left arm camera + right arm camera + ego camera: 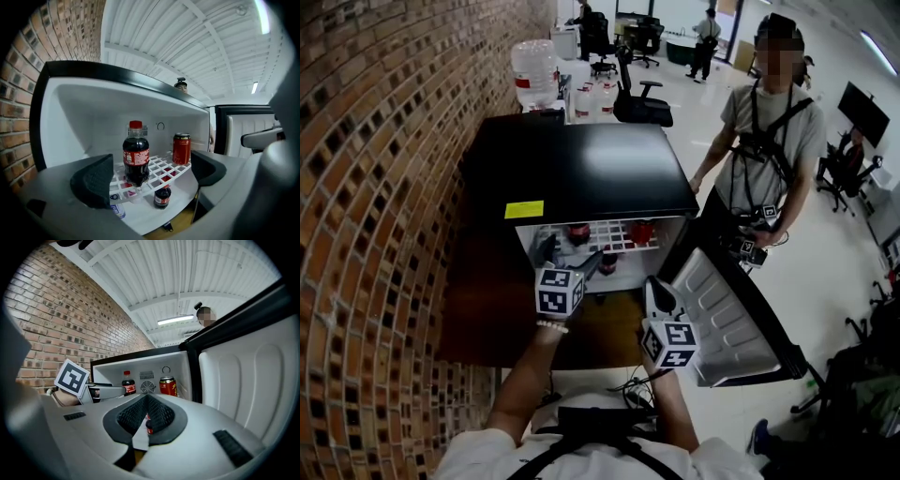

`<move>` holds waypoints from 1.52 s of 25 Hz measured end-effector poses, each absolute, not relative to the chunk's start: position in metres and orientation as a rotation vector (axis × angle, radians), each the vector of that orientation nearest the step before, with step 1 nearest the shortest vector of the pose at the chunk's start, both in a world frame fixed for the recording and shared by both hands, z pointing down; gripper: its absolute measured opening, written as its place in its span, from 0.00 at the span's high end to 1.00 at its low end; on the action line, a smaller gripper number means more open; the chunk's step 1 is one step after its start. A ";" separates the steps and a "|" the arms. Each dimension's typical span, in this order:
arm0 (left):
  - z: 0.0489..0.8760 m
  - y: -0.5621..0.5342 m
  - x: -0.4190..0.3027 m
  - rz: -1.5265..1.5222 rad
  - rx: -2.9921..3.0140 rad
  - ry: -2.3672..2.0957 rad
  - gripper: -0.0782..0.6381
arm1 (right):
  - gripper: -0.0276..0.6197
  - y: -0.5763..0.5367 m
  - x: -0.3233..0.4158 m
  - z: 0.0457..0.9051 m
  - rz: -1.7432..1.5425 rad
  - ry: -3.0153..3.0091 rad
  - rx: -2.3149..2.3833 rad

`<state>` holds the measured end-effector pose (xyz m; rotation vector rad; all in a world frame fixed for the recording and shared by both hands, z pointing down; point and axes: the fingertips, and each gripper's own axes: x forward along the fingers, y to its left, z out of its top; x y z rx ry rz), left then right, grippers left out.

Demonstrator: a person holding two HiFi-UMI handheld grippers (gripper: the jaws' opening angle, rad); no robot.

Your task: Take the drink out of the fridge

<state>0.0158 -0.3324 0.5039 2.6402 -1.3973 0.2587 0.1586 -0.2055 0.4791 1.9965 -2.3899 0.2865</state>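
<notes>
- Head view shows the black fridge against the brick wall on the left. Its door is swung wide to the right, so opening it is done.
- A white wire shelf crosses the inside of the fridge, and every drink is still in there. None has been lifted out.
- The left tool is spread wide at the fridge mouth and holds nothing. Its two dark pads frame the shelf from the near side without touching any drink.
- The right tool waits near the door with its jaws drawn together on nothing.
- A cola bottle with a red cap stands upright on the near left part of the shelf, in line with the left tool's gap. It looks like the drink to take.
- A red can stands farther right on the same shelf, apart from the bottle.
- A smaller dark bottle sits on the fridge floor below the shelf.
- Still to do, as I judge it: reach in, close on the bottle and draw it out.
</notes>
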 end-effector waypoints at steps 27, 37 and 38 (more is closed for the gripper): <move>0.528 -0.416 0.033 0.349 2.574 -1.427 0.31 | 0.94 -0.210 0.183 0.474 0.258 -2.362 2.040; 0.523 -0.415 0.033 0.345 2.583 -1.433 0.44 | 0.93 -0.209 0.187 0.472 0.257 -2.360 2.054; 0.523 -0.416 0.032 0.345 2.582 -1.438 0.46 | 0.93 -0.209 0.187 0.472 0.256 -2.360 2.054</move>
